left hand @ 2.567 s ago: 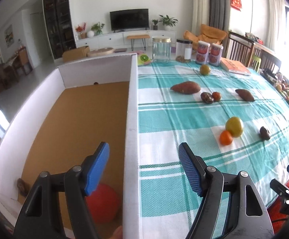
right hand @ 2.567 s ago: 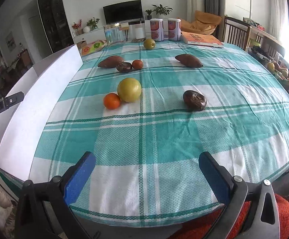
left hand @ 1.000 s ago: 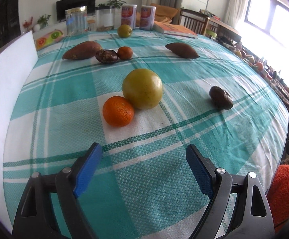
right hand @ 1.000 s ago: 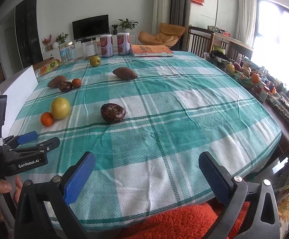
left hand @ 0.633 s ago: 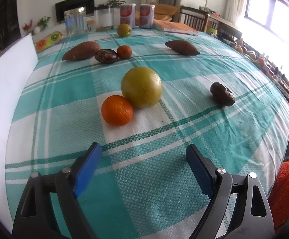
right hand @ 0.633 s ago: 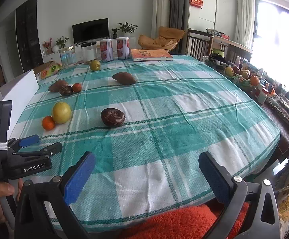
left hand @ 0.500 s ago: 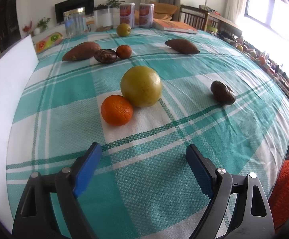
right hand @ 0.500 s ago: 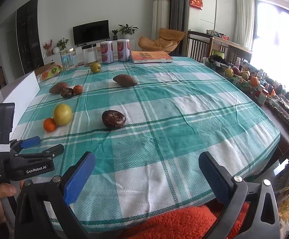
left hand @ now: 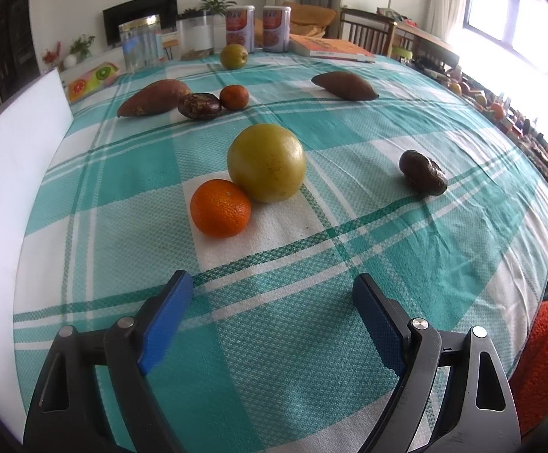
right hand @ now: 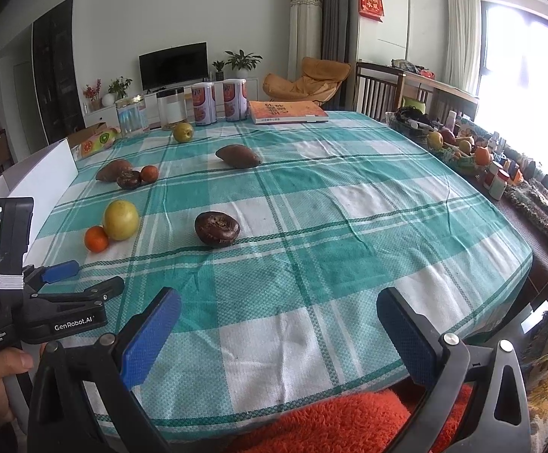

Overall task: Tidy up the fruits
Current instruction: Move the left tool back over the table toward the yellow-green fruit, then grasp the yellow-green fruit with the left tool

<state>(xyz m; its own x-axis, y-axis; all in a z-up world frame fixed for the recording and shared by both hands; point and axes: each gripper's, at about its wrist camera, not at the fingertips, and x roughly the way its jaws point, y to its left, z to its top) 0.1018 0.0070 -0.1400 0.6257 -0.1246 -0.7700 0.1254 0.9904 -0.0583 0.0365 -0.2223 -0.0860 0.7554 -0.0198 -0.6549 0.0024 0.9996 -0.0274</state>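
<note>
Orange [left hand: 220, 207]: small, on a white square of the tablecloth [left hand: 349, 264], touching the big yellow fruit [left hand: 266, 162] behind it.
Other fruit: dark wrinkly one [left hand: 423, 173] off to the right, alone; a second little orange [left hand: 233, 97], another dark fruit [left hand: 198, 105] and a long brown root [left hand: 153, 97] bunched farther back.
White box wall [left hand: 13, 173]: along the left side of the table, probably where the fruit goes.
Left gripper [left hand: 272, 294]: wide open, nothing held, hanging just short of the orange and aimed down at it.
Right gripper [right hand: 277, 309]: wide open too, empty, near the table's front edge, well apart from all fruit.
Step now: lining up to pick the next fruit, most likely the orange.
Next move: push forward and down so the blue pads [left hand: 164, 321] go on both sides of the orange, then squeeze softly.
Watch out: yellow fruit might roll when bumped.
</note>
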